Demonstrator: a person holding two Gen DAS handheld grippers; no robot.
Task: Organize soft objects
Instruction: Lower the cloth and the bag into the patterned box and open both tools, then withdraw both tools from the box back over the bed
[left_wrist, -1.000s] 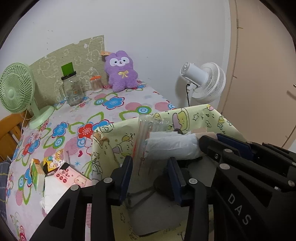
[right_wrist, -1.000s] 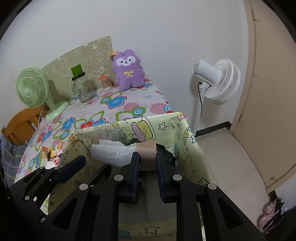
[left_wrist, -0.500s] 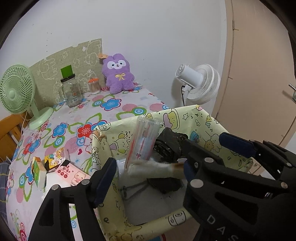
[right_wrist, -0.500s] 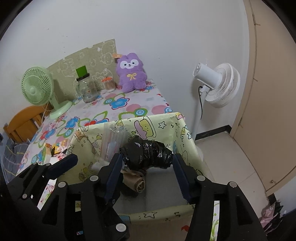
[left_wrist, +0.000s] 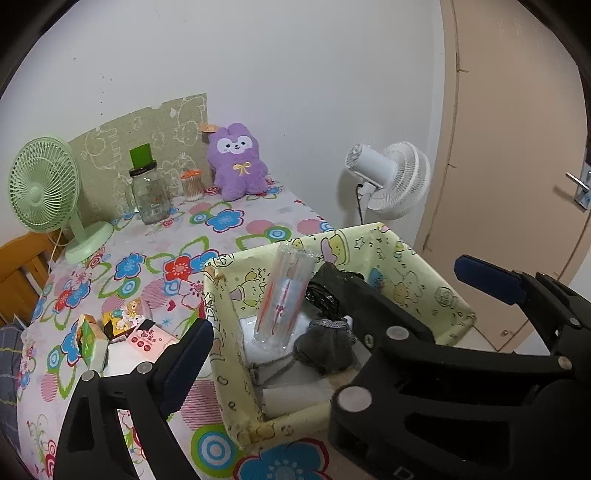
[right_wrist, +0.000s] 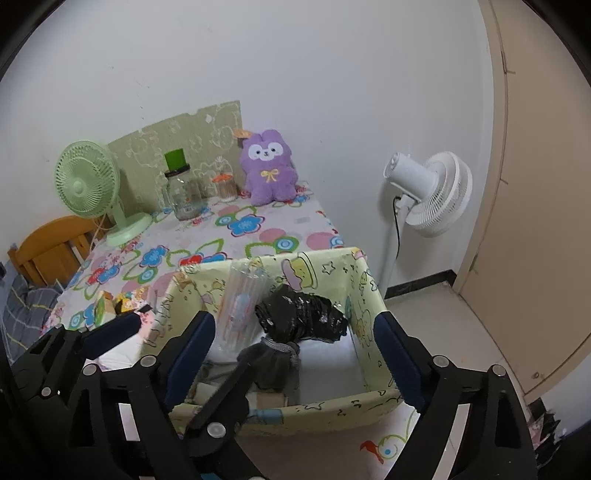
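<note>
1. The left gripper (left_wrist: 273, 332) is spread wide, its two blue-padded fingers far apart and holding nothing; it hangs above the near left corner of the pale yellow cartoon-print fabric storage box (left_wrist: 424, 280).
2. The right gripper (right_wrist: 295, 347) is likewise spread wide and empty, one finger over the box's left wall and the other over its right wall (right_wrist: 364, 295).
3. Inside the box lie three soft things: one crumpled black plastic bag (right_wrist: 303, 314) near the far wall, one grey drawstring pouch (right_wrist: 269, 360) just in front of it and touching it, and one white folded bundle (left_wrist: 295, 391) on the floor by the near wall.
4. One clear plastic sleeve of striped straws (left_wrist: 286, 295) stands tilted in the box's far left corner, leaning on the wall.
5. The box sits at the corner of a table covered in a flower-print cloth (left_wrist: 221, 221).
6. At the far end of the table sits one purple plush bunny (left_wrist: 236, 162), well apart from the box.
7. There are two fans: one green desk fan (left_wrist: 44, 188) on the table and one white pedestal fan (right_wrist: 432, 192) on the floor.
8. One glass jar with a green lid (left_wrist: 147, 192) stands between the green fan and the bunny.
</note>
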